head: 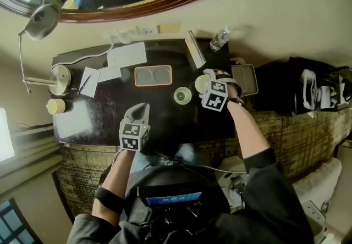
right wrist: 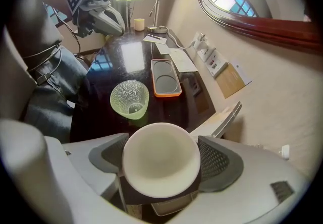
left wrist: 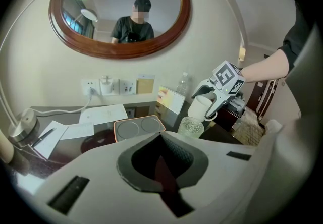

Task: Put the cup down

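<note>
Empty white cup (right wrist: 161,155) clamped in right gripper (right wrist: 160,167) jaws, empty green glass (right wrist: 129,98) beside it; left gripper (left wrist: 162,165) jaws closed, bare

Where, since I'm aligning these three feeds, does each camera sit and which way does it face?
Head view: on the head, facing steeply down at the desk; forearms, left gripper, right gripper show.
Left gripper view: on that gripper, facing along shut jaws toward the mirror; right forearm shows.
Right gripper view: on that gripper, facing down past its gripped cup; lap shows.
Both gripper views share the glass and tray.
</note>
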{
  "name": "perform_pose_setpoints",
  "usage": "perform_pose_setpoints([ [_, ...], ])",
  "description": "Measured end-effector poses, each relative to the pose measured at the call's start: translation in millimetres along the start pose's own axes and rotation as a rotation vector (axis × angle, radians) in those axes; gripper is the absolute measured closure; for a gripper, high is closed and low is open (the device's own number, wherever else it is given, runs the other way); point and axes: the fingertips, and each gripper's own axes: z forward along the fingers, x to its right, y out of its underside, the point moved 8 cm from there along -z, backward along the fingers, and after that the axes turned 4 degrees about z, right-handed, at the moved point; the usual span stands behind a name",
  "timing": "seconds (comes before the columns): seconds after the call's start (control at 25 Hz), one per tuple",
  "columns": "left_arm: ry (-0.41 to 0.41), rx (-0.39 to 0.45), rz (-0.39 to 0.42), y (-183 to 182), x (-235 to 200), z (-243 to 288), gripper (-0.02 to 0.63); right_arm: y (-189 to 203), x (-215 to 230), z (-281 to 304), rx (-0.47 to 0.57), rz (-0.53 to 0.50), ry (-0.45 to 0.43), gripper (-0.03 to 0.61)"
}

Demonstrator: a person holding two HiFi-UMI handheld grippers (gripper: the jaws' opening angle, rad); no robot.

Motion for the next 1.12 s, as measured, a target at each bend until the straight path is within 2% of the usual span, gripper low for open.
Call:
perform_pose_setpoints([
  [0.28,-0.007,0.005,-0.006,1,-6,1,0.613,-35,20,-21,0.032,-0.039,0.045,0.143],
  [0.64,-0.032,0.024,-0.039,1,-22,-7,0.613,-107,30,-29,0.102,-0.109,0.042,0.141],
  [1.12,-0.063,0.024,-0.033,6,-47,-5,0.613,-201,12,3,0.137,-0.209,-0.057,0.141],
])
